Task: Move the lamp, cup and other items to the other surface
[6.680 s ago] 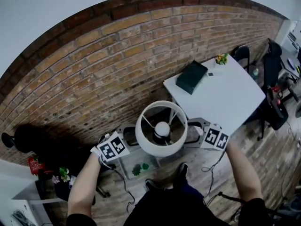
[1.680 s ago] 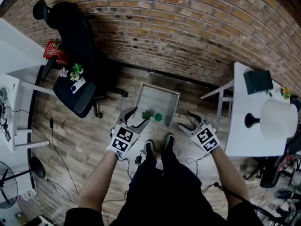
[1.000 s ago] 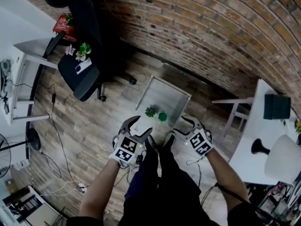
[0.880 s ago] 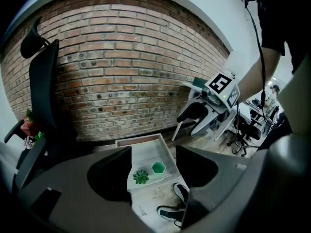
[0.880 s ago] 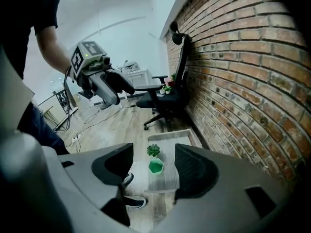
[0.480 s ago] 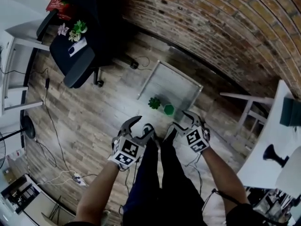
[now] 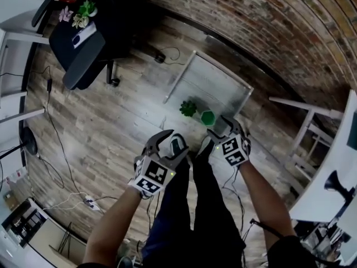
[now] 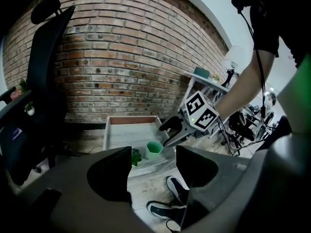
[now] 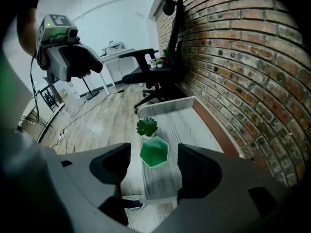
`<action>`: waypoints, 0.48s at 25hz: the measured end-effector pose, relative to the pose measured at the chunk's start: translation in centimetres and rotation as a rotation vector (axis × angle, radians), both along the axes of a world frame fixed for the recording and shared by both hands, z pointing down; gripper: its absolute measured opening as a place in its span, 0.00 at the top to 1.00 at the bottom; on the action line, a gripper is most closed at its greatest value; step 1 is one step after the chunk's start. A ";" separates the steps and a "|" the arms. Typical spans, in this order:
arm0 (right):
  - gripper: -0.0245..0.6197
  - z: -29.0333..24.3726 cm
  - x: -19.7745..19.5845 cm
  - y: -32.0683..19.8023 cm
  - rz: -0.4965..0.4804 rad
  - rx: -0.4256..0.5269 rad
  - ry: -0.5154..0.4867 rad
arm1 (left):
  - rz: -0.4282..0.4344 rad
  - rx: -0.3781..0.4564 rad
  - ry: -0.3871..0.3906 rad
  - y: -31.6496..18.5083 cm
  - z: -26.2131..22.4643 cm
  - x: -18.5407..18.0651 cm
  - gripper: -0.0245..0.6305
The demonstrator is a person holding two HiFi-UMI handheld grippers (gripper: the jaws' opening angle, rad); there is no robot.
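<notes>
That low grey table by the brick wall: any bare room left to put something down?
Yes. The low table is bare from the small plant and green cup back to its far end, and along the side by the brick wall. Only the end nearest the person's shoes is crowded: plant and cup stand close together there.

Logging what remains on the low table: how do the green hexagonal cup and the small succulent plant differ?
The green hexagonal cup is smooth and flat-sided, the small succulent plant leafy; the cup is bright green, the plant darker. Both stand upright, close together, on the low grey table.
</notes>
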State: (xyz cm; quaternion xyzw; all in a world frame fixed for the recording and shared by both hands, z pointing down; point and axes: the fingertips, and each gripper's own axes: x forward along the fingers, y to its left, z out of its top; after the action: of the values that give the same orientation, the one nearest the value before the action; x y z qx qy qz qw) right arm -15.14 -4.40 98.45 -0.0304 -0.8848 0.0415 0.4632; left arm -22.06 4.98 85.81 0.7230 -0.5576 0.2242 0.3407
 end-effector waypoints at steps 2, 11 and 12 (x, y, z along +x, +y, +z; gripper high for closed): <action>0.48 1.9 0.1 0.4 0.005 -0.009 0.016 | -0.002 -0.001 0.006 0.3 1.1 0.1 0.53; 0.39 7.5 0.1 1.4 0.046 0.012 0.055 | -0.016 0.010 0.030 1.6 3.5 -0.3 0.53; 0.39 7.7 -0.1 1.3 0.047 0.021 0.052 | -0.018 0.012 0.031 1.5 3.7 -0.3 0.53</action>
State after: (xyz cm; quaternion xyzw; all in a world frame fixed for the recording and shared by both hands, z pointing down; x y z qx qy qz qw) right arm -15.23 -3.13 106.20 -0.0037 -0.8734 0.0440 0.4851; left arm -22.41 6.53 89.54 0.7235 -0.5600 0.2064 0.3469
